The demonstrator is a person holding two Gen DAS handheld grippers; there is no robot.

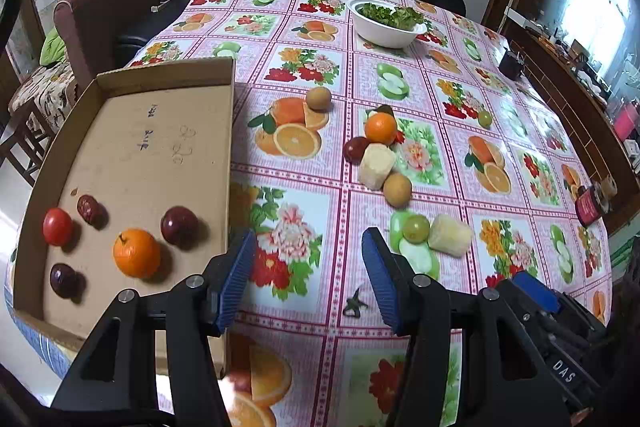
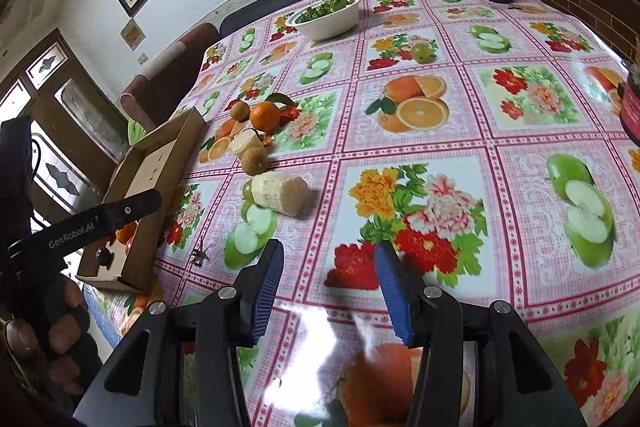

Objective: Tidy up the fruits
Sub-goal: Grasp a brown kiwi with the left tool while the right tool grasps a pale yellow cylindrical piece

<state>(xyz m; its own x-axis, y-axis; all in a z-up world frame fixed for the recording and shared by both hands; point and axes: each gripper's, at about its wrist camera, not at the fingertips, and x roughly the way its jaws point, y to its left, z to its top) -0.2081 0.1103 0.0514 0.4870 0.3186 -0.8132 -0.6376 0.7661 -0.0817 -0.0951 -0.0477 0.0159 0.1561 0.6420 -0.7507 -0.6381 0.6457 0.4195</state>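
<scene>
Here, sorting is shown part-way through.
Setting: a bench (image 1: 520, 131) covered in a glossy fruit-and-flower cloth is seen, with a shallow cardboard tray (image 1: 168, 79) lying at its left edge.
Already sorted: a tangerine (image 1: 136, 253), a small tomato (image 1: 57, 226) and three dark red fruits, likely jujubes, are held loose on the tray floor, apart from one another.
Still loose: a second orange (image 1: 380, 127), a red jujube (image 1: 355, 149), two brown round fruits (image 1: 397, 190) (image 1: 319, 98), two green grapes (image 1: 416, 227) (image 1: 485, 119) and two pale peeled cane-like chunks (image 1: 377, 166) (image 1: 450, 235) are scattered mid-bench, several touching in one cluster.
Left tool (image 1: 308, 275): its blue pads are held wide apart with nothing between them, above the cloth just right of the tray wall.
Right tool (image 2: 328, 287): its pads are parted and empty, over bare cloth near the bench edge.
Handling, oranges: judged light, firm and round; a grip across the widest part is advised, since rolling is likely.
Handling, grapes and jujubes: judged small, smooth and easily squashed; gentle closure across the middle is called for.
Handling, pale chunks: judged stiff and possibly damp; the curved sides are best taken, not the cut ends.
Risk: neighbours in the cluster may be nudged away when one piece is approached.
</scene>
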